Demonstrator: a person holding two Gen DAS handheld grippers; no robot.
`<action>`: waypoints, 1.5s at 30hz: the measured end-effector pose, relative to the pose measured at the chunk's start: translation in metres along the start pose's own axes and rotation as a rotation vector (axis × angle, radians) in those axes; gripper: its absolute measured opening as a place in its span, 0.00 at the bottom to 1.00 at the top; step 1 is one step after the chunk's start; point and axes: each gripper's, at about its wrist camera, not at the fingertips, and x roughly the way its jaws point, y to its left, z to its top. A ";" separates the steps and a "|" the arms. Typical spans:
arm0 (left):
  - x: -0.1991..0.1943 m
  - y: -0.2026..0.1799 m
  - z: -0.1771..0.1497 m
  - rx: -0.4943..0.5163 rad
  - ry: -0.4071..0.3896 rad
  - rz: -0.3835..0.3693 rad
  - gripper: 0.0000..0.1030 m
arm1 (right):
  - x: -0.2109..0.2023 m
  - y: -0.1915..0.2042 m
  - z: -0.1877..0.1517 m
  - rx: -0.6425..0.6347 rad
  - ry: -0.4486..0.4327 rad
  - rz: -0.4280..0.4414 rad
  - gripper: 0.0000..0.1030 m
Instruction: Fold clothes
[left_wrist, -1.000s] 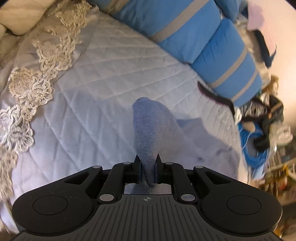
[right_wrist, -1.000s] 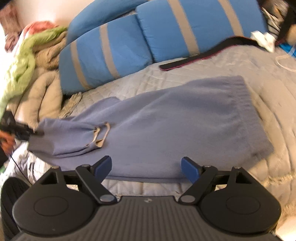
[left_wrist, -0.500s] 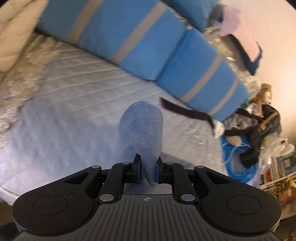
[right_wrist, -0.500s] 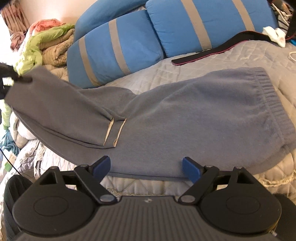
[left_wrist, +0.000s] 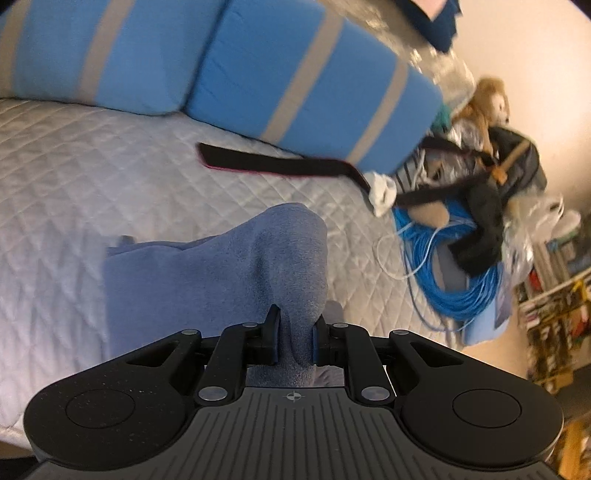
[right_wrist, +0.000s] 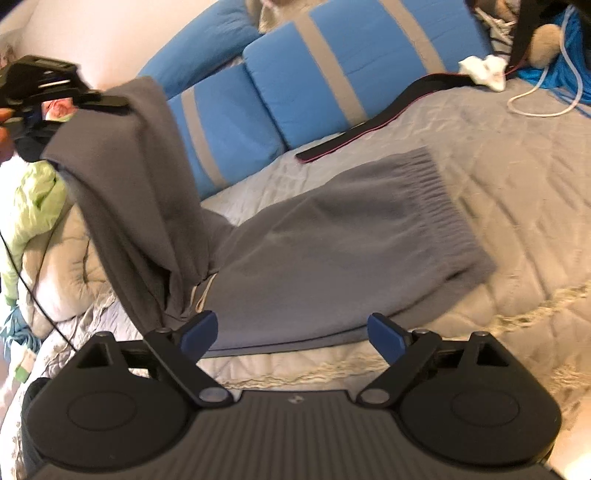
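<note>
Two claws: left claw (left_wrist: 294, 341) gripping blurred grey sweatpants (right_wrist: 332, 236), leg end hidden; right claw (right_wrist: 291, 334) wide, empty.

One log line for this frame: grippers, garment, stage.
left gripper: shut on grey sweatpants, leg end lifted | right gripper: open, empty | waistband flat on quilt | stage: folding leg over

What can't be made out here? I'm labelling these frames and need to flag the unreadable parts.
- Grey sweatpants: in the right wrist view the near hem is hidden behind the right gripper; the lifted leg covers the part beneath it.
- Left gripper: in the left wrist view the pinched cloth hides its pads.
- Shelves: contents too small, cut by the edge.
- Blue pillows: motion-blurred.
</note>
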 end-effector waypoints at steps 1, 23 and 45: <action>0.011 -0.005 -0.001 0.007 0.021 -0.010 0.14 | -0.004 -0.002 0.000 0.003 -0.005 -0.004 0.91; 0.036 0.053 -0.022 0.142 -0.067 -0.062 0.69 | -0.014 -0.026 0.026 -0.077 -0.119 -0.041 0.93; 0.029 0.171 -0.078 0.130 -0.079 -0.082 0.69 | 0.068 -0.061 0.082 0.053 0.039 -0.011 0.03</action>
